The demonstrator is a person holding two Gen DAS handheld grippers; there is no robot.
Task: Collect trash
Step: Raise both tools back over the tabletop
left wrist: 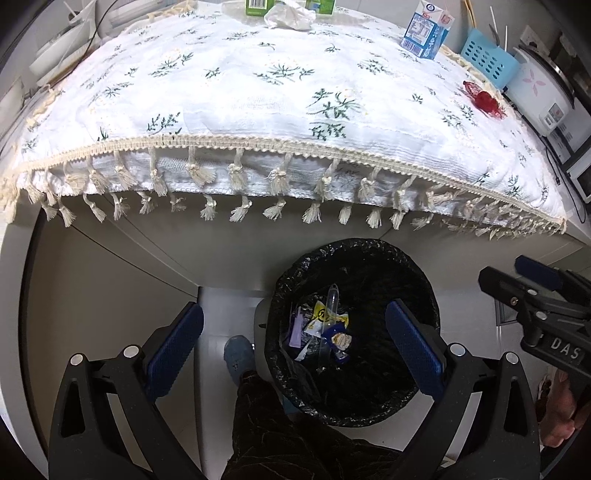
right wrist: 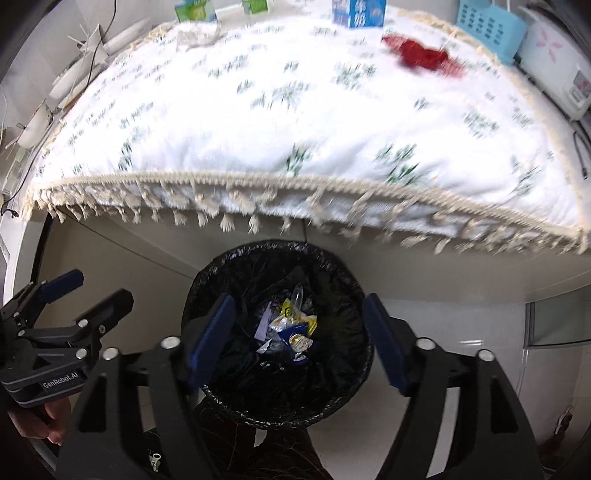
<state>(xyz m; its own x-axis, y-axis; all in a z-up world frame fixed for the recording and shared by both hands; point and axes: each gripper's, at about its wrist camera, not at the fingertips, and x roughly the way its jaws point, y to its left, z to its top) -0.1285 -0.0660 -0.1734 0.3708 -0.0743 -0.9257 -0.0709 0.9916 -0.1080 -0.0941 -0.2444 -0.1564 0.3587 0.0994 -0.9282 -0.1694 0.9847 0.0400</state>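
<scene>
On the floor, just in front of the bench, a round trash bin (right wrist: 277, 332) is standing with a black bag (left wrist: 369, 266) lining it. At the bottom of the bin, a small pile of trash (right wrist: 288, 328) is lying: a yellow wrapper (left wrist: 325, 312), a pale purple slip (left wrist: 296, 328), a clear plastic tube (left wrist: 331, 299) and a blue and white wrapper (left wrist: 340, 339).

The right tongs (right wrist: 299, 339) are hanging over the mouth of the bin, pointing down into it. Their two blue pads (right wrist: 212, 332) are standing wide apart and nothing is between them. The left tongs (left wrist: 295, 347) are hanging beside them, over the left side of the bin's rim, and they too are standing wide apart and gripping nothing. A hand (right wrist: 48, 417) is holding the left tongs.

The bench is wearing a white cloth with small green plants on it (left wrist: 258, 92) and a cream fringe (left wrist: 280, 177) hanging down its near edge. Near the right edge of the bench, a red crumpled thing (left wrist: 484, 99) is lying. At the far right corner, a blue and white milk carton (left wrist: 428, 31) is standing upright. Along the far edge, a crumpled white tissue (left wrist: 288, 16) is lying just beside two green cartons (right wrist: 195, 9). Past the right edge, a blue basket (left wrist: 487, 61) and a white rice cooker (left wrist: 543, 92) are standing.
</scene>
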